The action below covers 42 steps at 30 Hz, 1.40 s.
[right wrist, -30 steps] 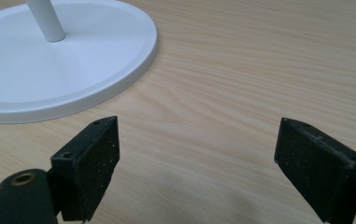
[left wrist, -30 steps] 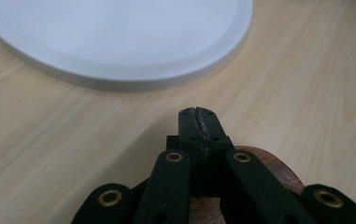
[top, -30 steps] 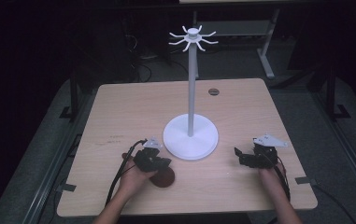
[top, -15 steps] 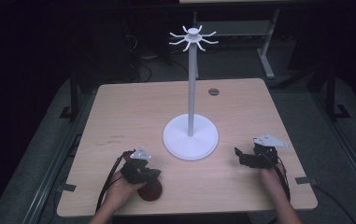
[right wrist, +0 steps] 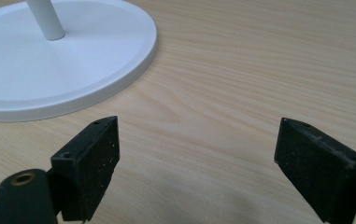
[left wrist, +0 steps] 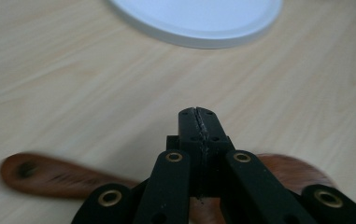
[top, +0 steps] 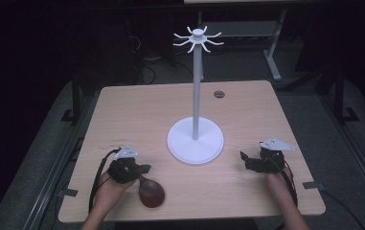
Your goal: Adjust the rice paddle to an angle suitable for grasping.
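Note:
A brown wooden spoon (top: 151, 192) lies on the table near its front edge, bowl toward me in the high view. My left gripper (top: 145, 168) hovers just over it with jaws shut together and nothing between the tips. In the left gripper view the left gripper (left wrist: 198, 114) is over the spoon (left wrist: 49, 175), which crosses under the jaws, its handle with a hole at the left, slightly blurred. My right gripper (top: 243, 156) rests at the front right, open and empty, and the right gripper (right wrist: 196, 158) has bare wood between its pads.
A white stand with a round base (top: 195, 143), a tall pole and a crown of hooks (top: 198, 38) occupies the table's middle. Its base (left wrist: 199, 18) lies ahead of the left gripper, and the base (right wrist: 49, 70) lies left of the right one. A dark grommet (top: 219, 94) sits at the back.
My left gripper has pulled back toward the front left of the table, and the spoon has shifted with it toward the front edge. The right gripper has stayed put.

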Available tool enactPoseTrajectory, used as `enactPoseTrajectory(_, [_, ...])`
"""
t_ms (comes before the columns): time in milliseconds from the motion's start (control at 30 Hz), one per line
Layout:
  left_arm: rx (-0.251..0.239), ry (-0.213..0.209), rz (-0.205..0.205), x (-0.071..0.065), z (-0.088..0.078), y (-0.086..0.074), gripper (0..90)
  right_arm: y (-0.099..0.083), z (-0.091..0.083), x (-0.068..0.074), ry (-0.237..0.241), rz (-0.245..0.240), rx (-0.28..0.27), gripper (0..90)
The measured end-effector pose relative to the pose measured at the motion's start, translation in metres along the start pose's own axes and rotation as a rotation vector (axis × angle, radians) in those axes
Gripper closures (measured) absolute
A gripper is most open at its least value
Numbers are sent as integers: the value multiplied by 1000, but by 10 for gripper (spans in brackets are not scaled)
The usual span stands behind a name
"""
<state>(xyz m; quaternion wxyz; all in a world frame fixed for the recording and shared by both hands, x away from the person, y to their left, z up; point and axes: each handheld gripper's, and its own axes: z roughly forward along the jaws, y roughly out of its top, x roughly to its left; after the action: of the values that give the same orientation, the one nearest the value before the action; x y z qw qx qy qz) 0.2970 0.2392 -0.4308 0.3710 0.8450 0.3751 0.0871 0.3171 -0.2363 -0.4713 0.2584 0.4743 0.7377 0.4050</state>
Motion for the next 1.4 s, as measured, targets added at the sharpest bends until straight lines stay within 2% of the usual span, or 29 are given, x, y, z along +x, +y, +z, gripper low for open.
enactPoseTrajectory(167, [-24,69,-77,29,-15,-11,896,0,0,1,-1,-2,2,137])
enactPoseTrajectory(233, [-16,94,-102,39,-19,-15,896,0,0,1,-1,-2,3,136])
enactPoseTrajectory(300, [-13,103,-127,47,-21,-19,896,0,1,1,0,-2,3,137])
enactPoseTrajectory(433, [15,115,-148,56,-16,-24,896,1,1,2,1,-1,5,136])
enactPoseTrajectory(567, [39,118,-146,57,-9,-25,896,1,1,2,0,-2,5,137])
enactPoseTrajectory(600, [55,121,-132,56,-7,-23,896,1,1,2,0,-2,6,136])
enactPoseTrajectory(733, [59,118,-128,54,-2,-20,896,1,1,2,0,-2,6,136])
enactPoseTrajectory(967, [44,115,-123,54,8,-11,896,1,1,2,1,-7,8,136])
enactPoseTrajectory(1000, [48,107,-119,55,10,-10,896,1,1,2,1,-7,8,136])
enactPoseTrajectory(1033, [35,85,-137,56,15,-6,896,1,2,2,1,-7,8,136])
enactPoseTrajectory(1333, [23,54,-108,47,37,14,896,1,2,2,2,-6,8,136])
enactPoseTrajectory(1367, [31,56,-88,44,42,19,896,1,2,1,2,-6,8,137])
enactPoseTrajectory(1400, [30,54,-85,42,45,22,896,1,1,1,1,-6,7,136])
